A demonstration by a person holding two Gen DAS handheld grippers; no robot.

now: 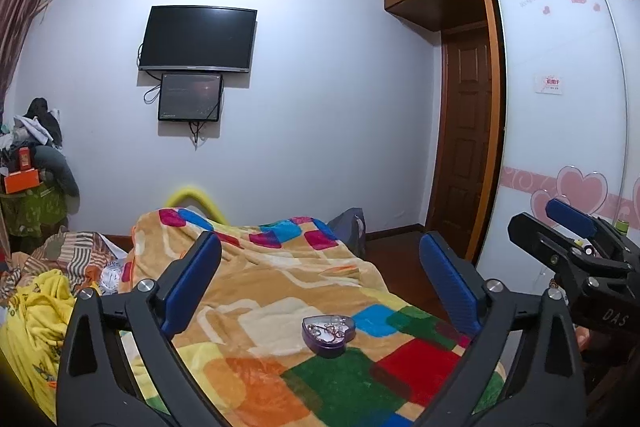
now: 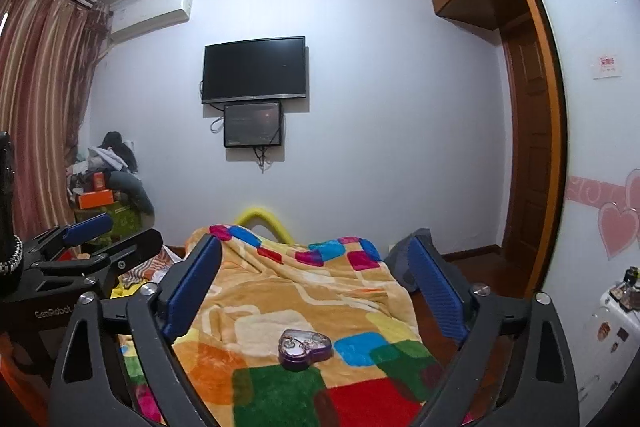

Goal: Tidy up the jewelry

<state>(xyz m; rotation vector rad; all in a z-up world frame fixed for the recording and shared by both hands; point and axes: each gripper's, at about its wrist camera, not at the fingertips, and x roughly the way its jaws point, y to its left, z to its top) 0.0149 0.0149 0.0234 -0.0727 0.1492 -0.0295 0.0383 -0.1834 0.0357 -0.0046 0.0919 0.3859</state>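
Note:
A purple heart-shaped tin (image 1: 329, 332) lies open on the colourful blanket (image 1: 280, 275) of a bed, with thin chains and rings inside. It also shows in the right wrist view (image 2: 305, 345). My left gripper (image 1: 320, 267) is open and empty, held above and short of the tin. My right gripper (image 2: 316, 269) is also open and empty, at about the same distance from the tin. The right gripper shows at the right edge of the left wrist view (image 1: 576, 231), and the left gripper at the left edge of the right wrist view (image 2: 96, 239).
A yellow cloth (image 1: 36, 315) and striped bedding (image 1: 76, 255) lie left of the blanket. A wall TV (image 1: 198, 39) hangs ahead. A wardrobe with heart stickers (image 1: 560, 107) stands to the right, a cluttered stand (image 1: 32, 183) at the far left. A white appliance (image 2: 612, 327) sits low right.

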